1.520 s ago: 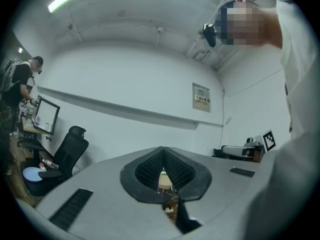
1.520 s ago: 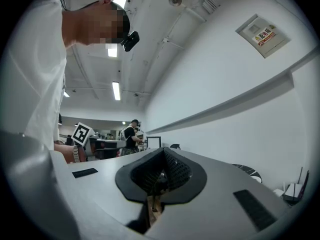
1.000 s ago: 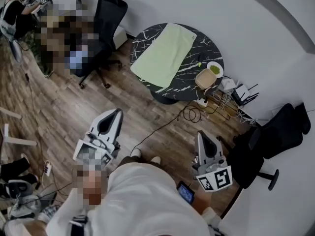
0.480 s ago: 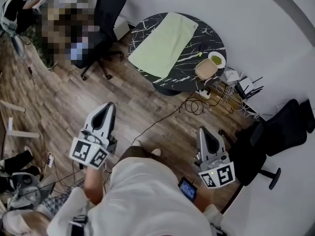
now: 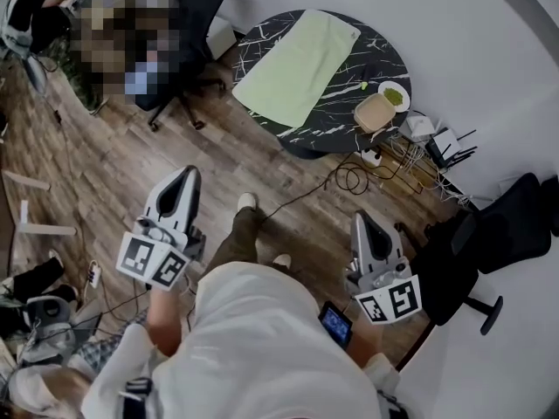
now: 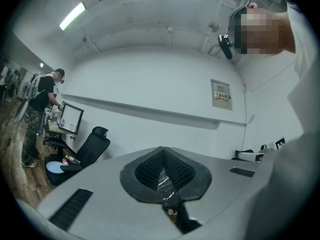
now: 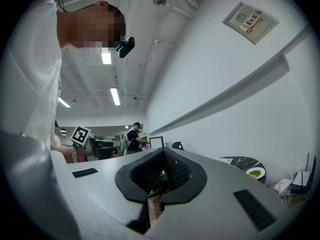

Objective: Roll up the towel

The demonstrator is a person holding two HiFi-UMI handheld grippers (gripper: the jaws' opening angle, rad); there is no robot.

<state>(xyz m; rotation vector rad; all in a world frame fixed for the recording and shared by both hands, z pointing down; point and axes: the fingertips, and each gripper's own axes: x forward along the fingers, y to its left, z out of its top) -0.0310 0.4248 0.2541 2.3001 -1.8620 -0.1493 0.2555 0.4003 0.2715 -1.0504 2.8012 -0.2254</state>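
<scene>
Left gripper (image 5: 185, 173): you're holding it out level over the floor, jaws pressed together with nothing between them, marker cube back by your hand.
Right gripper (image 5: 360, 219): same on your other side, jaws closed tight on nothing, well apart from the left one.
Between the grippers: your leg and a pale shoe (image 5: 247, 201) are set forward on the brown wood-plank floor (image 5: 113, 164).
Behind the right gripper: a small dark device with a lit blue screen (image 5: 334, 324) sits by your forearm.
Ahead of the right gripper: a black cable (image 5: 348, 180) lies looped on the planks near the table's foot.
Outside the right gripper: a black office chair with a star base (image 5: 489, 234) stands against the white wall.
Further ahead: the round black table with white marble veining (image 5: 345, 116) is well beyond both gripper tips.
Towel: the pale green rectangular cloth towel (image 5: 297, 64) lies flat and unrolled on the table's left part, its near end reaching the table's edge. It is far from both grippers and neither touches it.
Right of the towel: a tan square container (image 5: 374, 112) sits on the table, with a white plate holding something green (image 5: 395, 96) just beyond it.
Far ahead of the left gripper: a second black high-backed office chair (image 5: 196, 11) stands left of the table.
</scene>
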